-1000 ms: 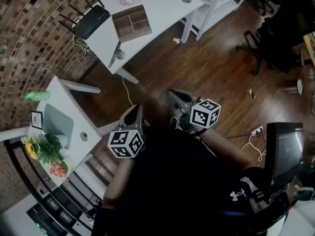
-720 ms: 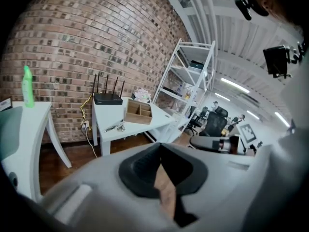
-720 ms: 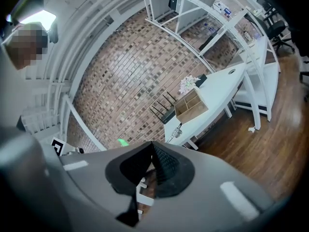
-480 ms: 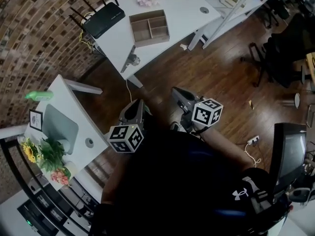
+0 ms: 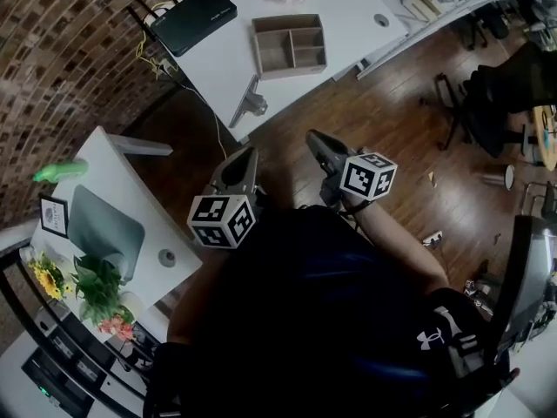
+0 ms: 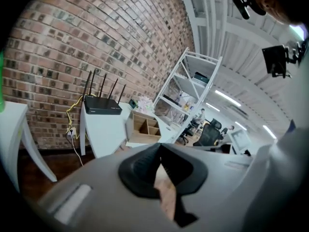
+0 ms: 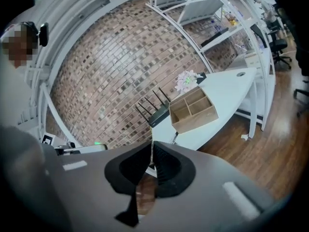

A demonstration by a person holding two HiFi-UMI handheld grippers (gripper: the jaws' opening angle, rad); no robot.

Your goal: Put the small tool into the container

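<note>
From the head view, I hold my left gripper (image 5: pixel 244 155) and right gripper (image 5: pixel 315 139) over the wooden floor (image 5: pixel 383 138), well short of the white table (image 5: pixel 218 59). The small tool (image 5: pixel 249 103) lies at the table's near edge, just beside the wooden container (image 5: pixel 290 45). In the left gripper view, my jaws are clenched tip to tip on nothing. In the right gripper view, my jaws are pressed together too and hold nothing, with the container beyond them.

An office: white desks (image 5: pixel 348 0), a router (image 5: pixel 193 9), swivel chairs (image 6: pixel 208 134), a brick wall (image 5: pixel 61 68).
</note>
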